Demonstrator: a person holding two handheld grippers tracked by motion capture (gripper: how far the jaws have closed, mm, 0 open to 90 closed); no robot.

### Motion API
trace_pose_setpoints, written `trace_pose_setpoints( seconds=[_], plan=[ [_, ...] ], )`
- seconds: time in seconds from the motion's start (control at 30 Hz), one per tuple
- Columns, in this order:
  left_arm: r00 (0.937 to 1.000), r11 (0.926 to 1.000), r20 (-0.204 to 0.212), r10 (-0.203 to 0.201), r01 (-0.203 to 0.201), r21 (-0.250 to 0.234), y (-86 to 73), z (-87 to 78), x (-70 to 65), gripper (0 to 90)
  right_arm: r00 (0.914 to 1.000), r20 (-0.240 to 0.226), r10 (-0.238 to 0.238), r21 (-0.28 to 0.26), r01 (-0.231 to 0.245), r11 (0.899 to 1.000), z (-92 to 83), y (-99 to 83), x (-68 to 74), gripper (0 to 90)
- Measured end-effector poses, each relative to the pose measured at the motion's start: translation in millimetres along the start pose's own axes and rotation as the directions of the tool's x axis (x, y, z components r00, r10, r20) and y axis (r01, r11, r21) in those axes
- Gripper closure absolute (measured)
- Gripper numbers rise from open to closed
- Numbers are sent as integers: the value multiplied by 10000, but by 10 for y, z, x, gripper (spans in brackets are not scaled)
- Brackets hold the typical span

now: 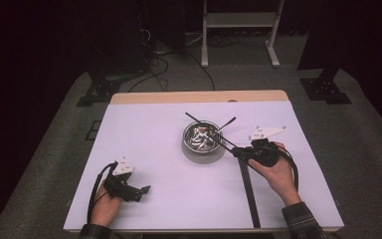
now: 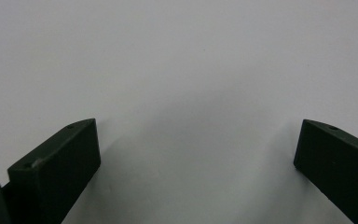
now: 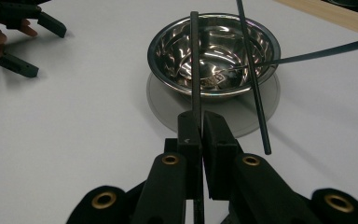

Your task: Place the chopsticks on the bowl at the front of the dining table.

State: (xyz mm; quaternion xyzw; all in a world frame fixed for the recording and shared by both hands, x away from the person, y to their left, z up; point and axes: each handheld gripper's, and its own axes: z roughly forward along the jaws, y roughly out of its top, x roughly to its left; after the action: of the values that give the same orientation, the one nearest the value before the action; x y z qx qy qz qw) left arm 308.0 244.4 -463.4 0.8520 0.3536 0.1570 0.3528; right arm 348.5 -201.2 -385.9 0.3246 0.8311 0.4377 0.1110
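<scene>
Right tool [image 3: 201, 123] pinched shut on a thin black stick [image 3: 195, 60], held just near of the steel bowl [image 3: 213, 49], stick's far end laid over the bowl's rim and across its hollow. Right hand [image 1: 273, 167] wrapped round the tool body, forearm angled in from the bench's [image 1: 154, 199] near edge, right of the bowl. Two more black sticks [image 3: 253, 79] rested across the bowl, crossing over it; a long black strip [image 1: 248, 191] lay on the bench near of the bowl, beside the right hand. Left tool [image 1: 142, 190] spread wide, nothing between its jaws, resting on the bench well to the near left of the bowl, left hand [image 1: 104, 206] behind it, wrist low.
</scene>
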Motion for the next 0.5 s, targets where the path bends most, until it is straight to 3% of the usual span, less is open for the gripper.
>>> trace_pose_setpoints(
  seconds=[0.5],
  plan=[
    [10000, 10000, 6, -6, 6, -10, 0, 0, -1, 0, 9998, -207, -31, -61, 30, 10000, 234, 257, 12, 854]
  ],
)
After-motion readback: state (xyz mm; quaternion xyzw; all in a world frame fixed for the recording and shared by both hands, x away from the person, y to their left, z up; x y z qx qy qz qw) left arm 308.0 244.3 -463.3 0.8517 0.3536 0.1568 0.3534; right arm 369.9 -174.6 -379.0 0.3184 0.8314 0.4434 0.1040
